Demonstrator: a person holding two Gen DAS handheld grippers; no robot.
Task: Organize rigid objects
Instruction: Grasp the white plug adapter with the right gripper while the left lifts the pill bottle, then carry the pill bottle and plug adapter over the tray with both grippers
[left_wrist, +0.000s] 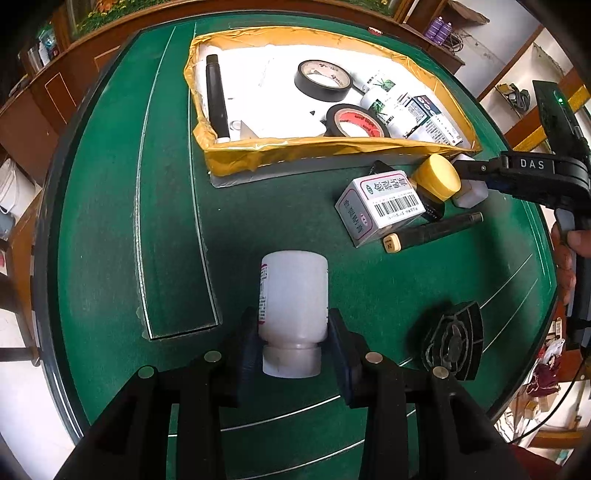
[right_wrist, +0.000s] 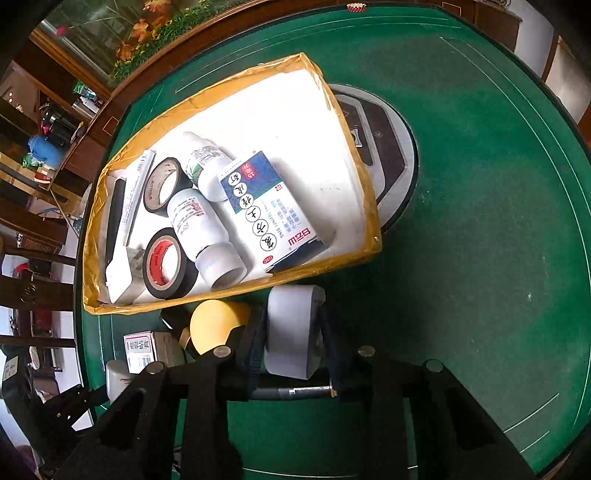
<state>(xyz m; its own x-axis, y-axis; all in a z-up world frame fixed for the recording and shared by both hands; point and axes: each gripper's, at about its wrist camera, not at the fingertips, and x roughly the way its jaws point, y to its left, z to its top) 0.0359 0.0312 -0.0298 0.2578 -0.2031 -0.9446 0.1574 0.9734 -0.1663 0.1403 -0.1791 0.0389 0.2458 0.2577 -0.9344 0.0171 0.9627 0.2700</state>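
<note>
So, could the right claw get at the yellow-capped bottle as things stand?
Probably not yet: the right claw is shut on a white block, so it has no free grip. The yellow-capped bottle stands right beside it, uncovered.

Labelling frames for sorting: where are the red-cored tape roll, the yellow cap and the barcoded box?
red-cored tape roll (right_wrist: 166, 263), right wrist view, on its red core.
yellow cap (left_wrist: 437, 176), left wrist view, on its top.
barcoded box (left_wrist: 380, 203), left wrist view, on its upper face.

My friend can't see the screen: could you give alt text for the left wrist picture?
Tongs grip a white bottle over a green table. Beyond sits a yellow-taped box holding tape rolls and bottles.
</note>
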